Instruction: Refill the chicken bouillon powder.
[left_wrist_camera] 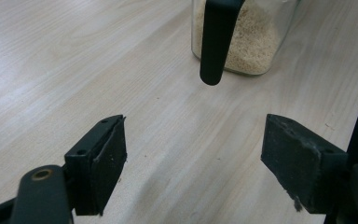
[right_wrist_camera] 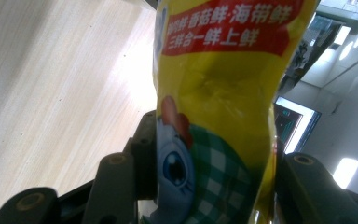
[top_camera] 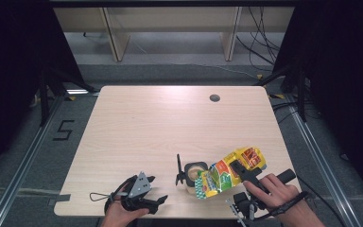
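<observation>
Lower right of the high view: right gripper (top_camera: pixel 234 171) pinching the yellow bag (top_camera: pixel 229 172), which is tilted with its mouth over the jar.
Jar (top_camera: pixel 194 177): clear, holding pale granules, near the desk's (top_camera: pixel 170 123) front edge, black lid handle (top_camera: pixel 178 169) raised beside it.
Left gripper (top_camera: pixel 158 201): lower left of centre, jaws spread, nothing between them, aimed at the jar.

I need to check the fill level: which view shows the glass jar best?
The left gripper view: the glass jar stands close, its pale grains visible. The high view shows it small, from above, partly behind the yellow bag.
</observation>
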